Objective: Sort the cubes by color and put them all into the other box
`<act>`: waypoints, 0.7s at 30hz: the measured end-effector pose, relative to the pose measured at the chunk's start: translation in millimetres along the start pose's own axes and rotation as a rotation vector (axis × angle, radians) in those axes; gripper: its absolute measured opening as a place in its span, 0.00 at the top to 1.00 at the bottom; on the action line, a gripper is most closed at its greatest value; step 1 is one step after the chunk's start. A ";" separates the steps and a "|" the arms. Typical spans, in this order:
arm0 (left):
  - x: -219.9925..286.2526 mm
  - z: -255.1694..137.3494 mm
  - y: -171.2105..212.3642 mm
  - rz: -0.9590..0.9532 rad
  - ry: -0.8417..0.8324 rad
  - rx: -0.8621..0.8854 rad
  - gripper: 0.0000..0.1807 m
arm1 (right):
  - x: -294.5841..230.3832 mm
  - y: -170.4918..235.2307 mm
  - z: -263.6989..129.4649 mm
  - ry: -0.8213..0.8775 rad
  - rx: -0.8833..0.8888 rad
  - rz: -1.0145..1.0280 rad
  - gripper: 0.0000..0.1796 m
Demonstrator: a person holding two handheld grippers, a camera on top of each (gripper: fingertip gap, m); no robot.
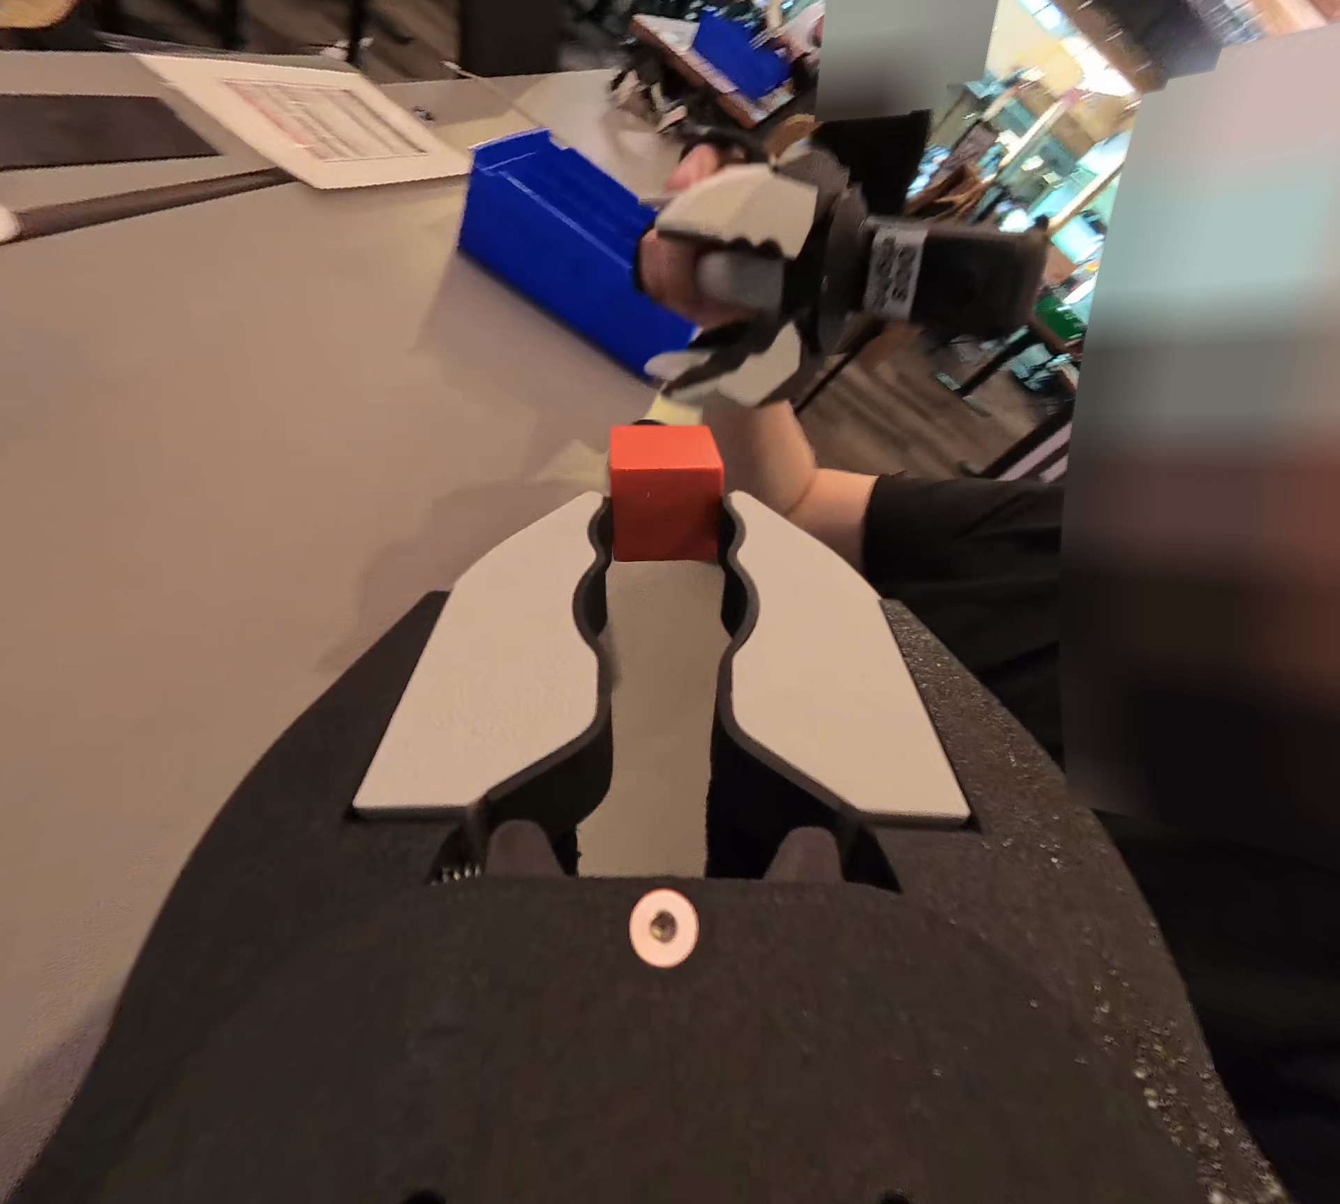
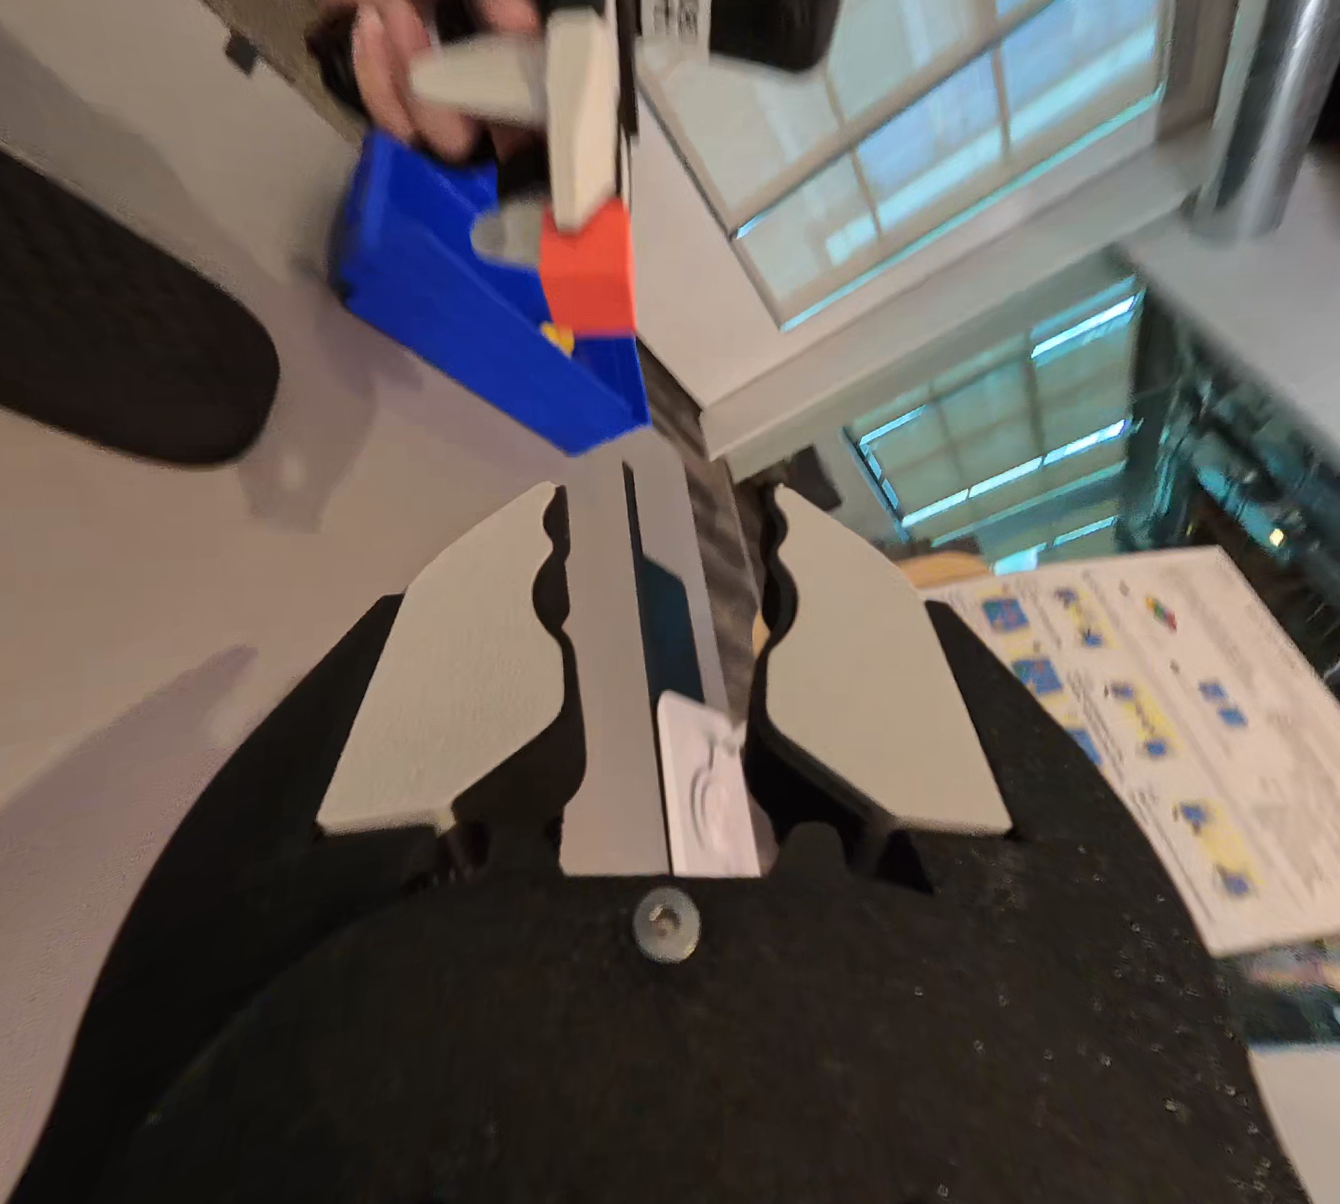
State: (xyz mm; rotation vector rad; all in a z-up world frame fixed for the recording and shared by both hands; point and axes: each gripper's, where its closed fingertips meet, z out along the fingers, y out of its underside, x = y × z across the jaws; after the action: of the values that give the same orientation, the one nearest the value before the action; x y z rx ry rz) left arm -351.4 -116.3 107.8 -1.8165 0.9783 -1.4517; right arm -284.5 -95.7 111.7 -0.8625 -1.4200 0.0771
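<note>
Left gripper (image 1: 666,506), jaws pinching the red cube (image 1: 666,502), held above the table short of the blue box (image 1: 558,248); right gripper (image 2: 663,502) spread, empty, nearer it.

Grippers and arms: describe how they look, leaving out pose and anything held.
Both the left gripper and the right gripper have two flat light-grey fingers with wavy black inner edges. Each sits on a rough black body with a silver screw. A coded sticker wraps the right gripper's black housing. The person wears a black sleeve.
</note>
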 end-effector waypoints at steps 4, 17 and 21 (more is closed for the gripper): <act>10.1 21.2 3.7 -0.039 0.096 -0.007 0.85 | -6.2 -33.4 6.1 0.049 0.153 0.007 0.72; 22.9 51.2 9.1 -0.070 0.259 -0.024 0.85 | -30.7 -31.5 16.8 -0.037 0.159 -0.051 0.84; 23.4 50.7 10.6 -0.108 0.278 -0.029 0.85 | -32.9 -32.2 16.6 -0.064 0.168 -0.031 0.84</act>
State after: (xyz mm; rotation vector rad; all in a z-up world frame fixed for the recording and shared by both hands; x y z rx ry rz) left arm -300.7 -141.0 100.5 -1.7416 1.0516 -1.8012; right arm -319.7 -128.0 101.1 -0.7042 -1.4642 0.1990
